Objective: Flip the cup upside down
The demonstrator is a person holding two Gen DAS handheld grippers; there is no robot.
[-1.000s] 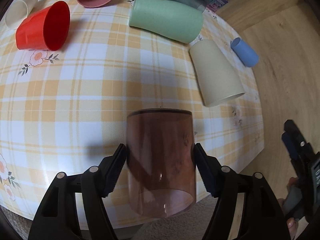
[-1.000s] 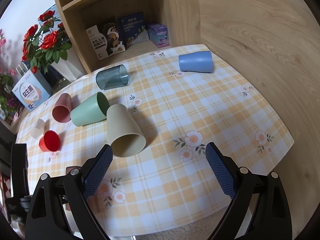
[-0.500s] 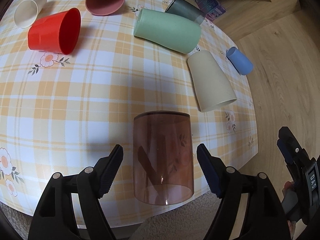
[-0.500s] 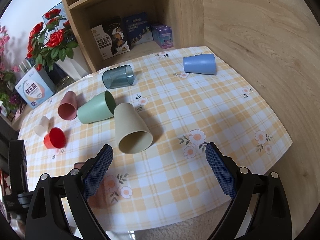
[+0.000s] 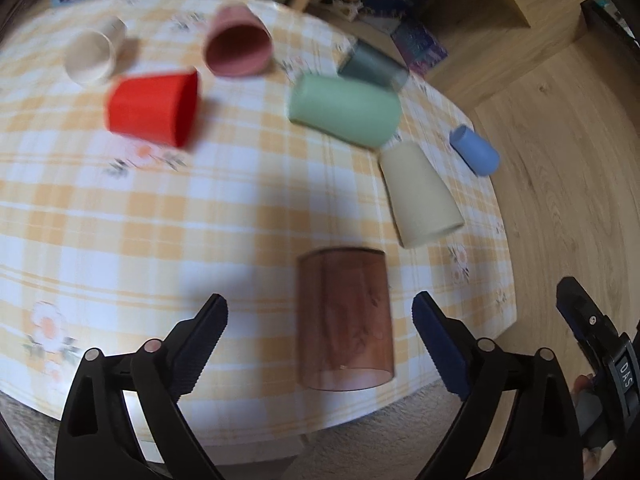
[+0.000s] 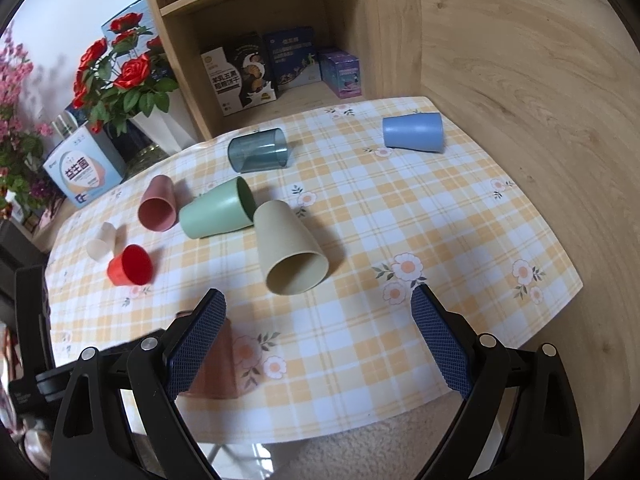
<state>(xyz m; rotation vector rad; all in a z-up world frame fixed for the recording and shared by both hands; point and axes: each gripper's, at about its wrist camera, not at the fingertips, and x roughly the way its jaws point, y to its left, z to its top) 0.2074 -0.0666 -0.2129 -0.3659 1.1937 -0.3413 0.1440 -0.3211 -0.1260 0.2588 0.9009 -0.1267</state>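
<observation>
The left tool (image 5: 320, 318) is seen spread wide, its two fingers standing clear of the brown translucent cup (image 5: 344, 320) that sits between them on the checked surface (image 5: 200, 208). No contact between fingers and cup is visible; a gap is left on either side, wider on the left. The cup stands close to the near edge of the surface, with its closed end uppermost and its rim down. The left view is blurred, so fine detail is not readable.

Ahead of the left tool and slightly to its right, a beige cup (image 5: 420, 196) lies on its side, with a blue cup (image 5: 474, 150) beyond it near the surface's right edge. Farther ahead lie a green cup (image 5: 344, 110) and a grey translucent cup (image 5: 374, 66); to the left of these are a red cup (image 5: 154, 108), a pink cup (image 5: 238, 42) and a white cup (image 5: 94, 54), all tipped over.

The right tool (image 6: 318, 338) is likewise released, nothing being held between its blue-padded fingers. In its view the brown cup is partly hidden behind its left finger, at the near edge. The beige cup is seen just ahead of this tool, its mouth turned toward it. A wooden shelf (image 6: 280, 12) with boxes stands beyond the surface, and red roses (image 6: 120, 76) are seen far ahead to the left.
</observation>
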